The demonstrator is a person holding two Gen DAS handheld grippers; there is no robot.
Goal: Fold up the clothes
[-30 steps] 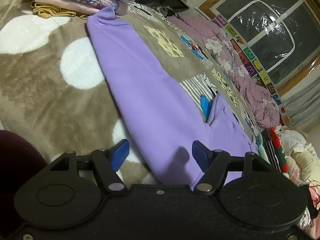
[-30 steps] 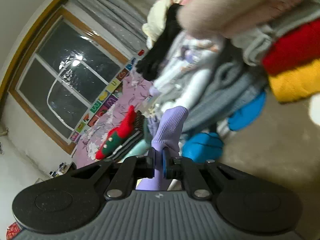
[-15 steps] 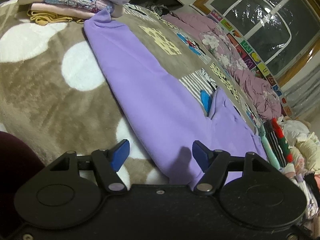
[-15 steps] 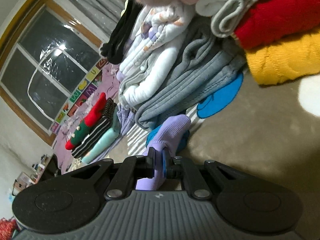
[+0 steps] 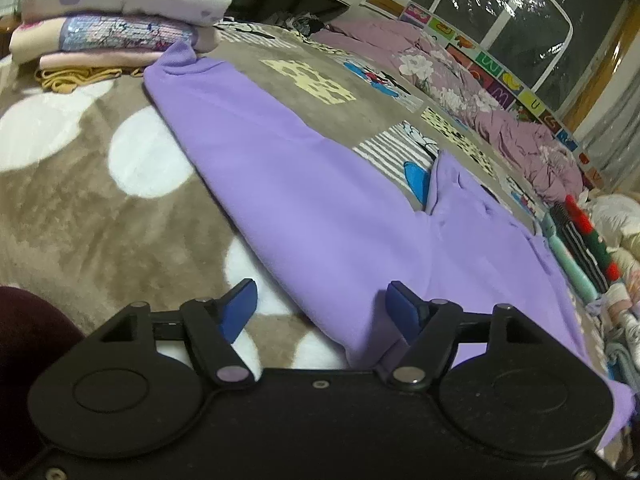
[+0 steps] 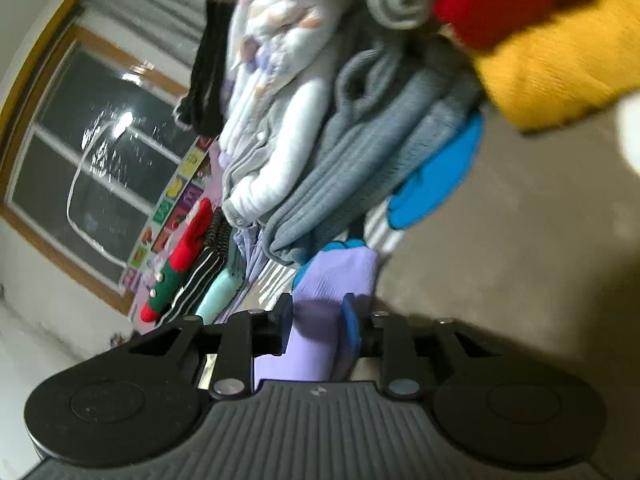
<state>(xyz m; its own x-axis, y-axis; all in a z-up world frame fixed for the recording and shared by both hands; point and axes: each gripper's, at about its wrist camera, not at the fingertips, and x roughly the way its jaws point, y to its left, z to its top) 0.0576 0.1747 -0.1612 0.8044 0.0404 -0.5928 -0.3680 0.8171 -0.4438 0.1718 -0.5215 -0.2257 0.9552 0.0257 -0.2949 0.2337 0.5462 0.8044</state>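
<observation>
Beside garment (image 5: 304,200) edge — bare blanket (image 5: 80,208).

Lighting: dim indoor light, dark window (image 5: 516,20) with a bright lamp reflection as glare on the glass; soft shadow beneath the left gripper (image 5: 322,304) on the purple garment (image 5: 304,200). Quality: left view fairly sharp, right view motion-blurred, worst in the clothes pile (image 6: 360,128) at top; strong fisheye bending toward all edges.
</observation>
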